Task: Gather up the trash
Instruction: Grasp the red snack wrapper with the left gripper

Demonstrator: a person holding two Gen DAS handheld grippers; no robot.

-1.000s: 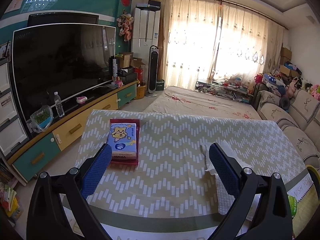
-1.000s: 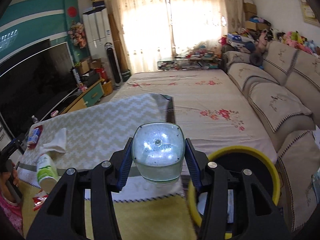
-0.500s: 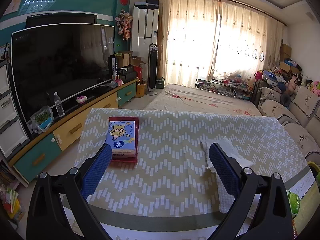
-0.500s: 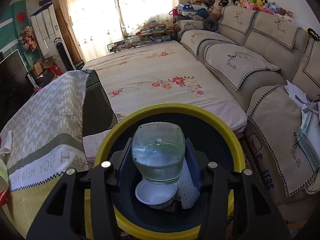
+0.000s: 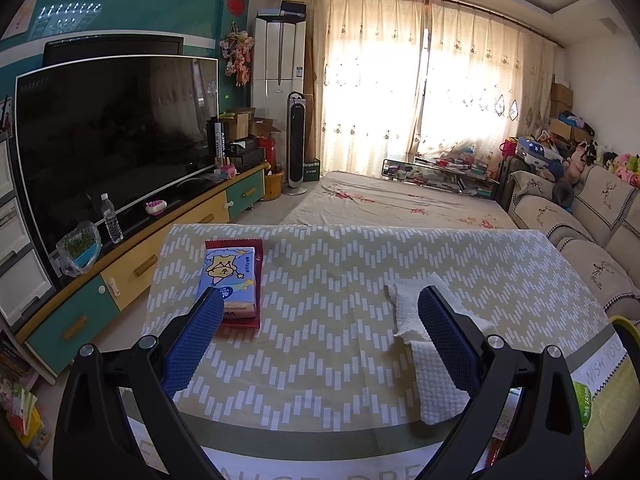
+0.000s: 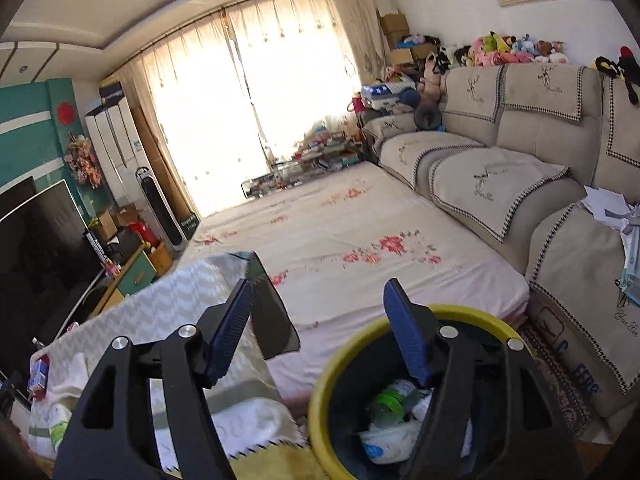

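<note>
Since the earlier frame the clear plastic cup has left the right gripper (image 6: 318,330); its fingers now stand wide apart with nothing between them.

From the left wrist view, the left gripper (image 5: 320,322) hovers over the counter (image 5: 340,272), which is covered with a chevron-pattern cloth. Its blue fingers (image 5: 196,340) are wide and hold nothing. A crumpled white paper towel (image 5: 430,364) lies on the cloth, partly behind the finger on the right side of the picture. A blue tissue pack (image 5: 232,280) rests on a red packet (image 5: 256,280), just beside the other finger. At the right edge a small part of a green bottle (image 5: 582,400) is visible.

From the right wrist view, the right gripper is above the yellow-rimmed trash bin (image 6: 344,350), which stands on the floor beside the counter (image 6: 160,316). Inside the bin lie a bottle with green label (image 6: 390,398), a white bowl (image 6: 384,440) and other white trash. The paper towel (image 6: 78,372) appears far left on the cloth.
</note>
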